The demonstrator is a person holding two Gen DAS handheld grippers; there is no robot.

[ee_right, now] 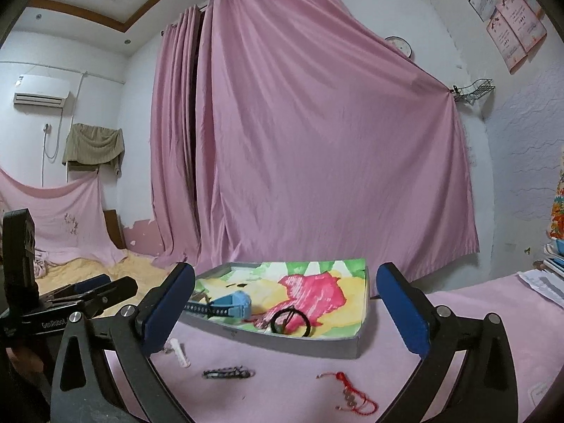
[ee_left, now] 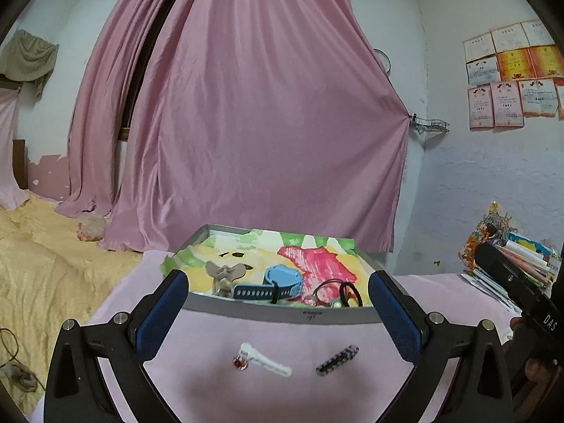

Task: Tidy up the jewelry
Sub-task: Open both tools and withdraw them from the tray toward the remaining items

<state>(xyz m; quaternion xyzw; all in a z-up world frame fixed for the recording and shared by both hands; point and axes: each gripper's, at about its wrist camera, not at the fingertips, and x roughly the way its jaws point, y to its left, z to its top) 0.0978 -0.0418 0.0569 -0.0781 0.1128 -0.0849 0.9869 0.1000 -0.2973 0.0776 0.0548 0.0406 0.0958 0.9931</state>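
Both grippers stand wide apart and empty: left gripper (ee_left: 278, 303), right gripper (ee_right: 285, 305). The shallow grey tray lined with a coloured drawing (ee_left: 282, 313) already holds a blue strap watch (ee_left: 282, 280) and a black hair loop (ee_right: 290, 322). Outside it, on the pink cloth (ee_right: 282, 394), lie a white plastic hair clip (ee_left: 266, 359), a black-and-white patterned clip (ee_left: 336, 359) and a red cord bracelet (ee_right: 352, 393). Risk: the thin cord may slip the pads, or the cloth may bunch under a low pinch.
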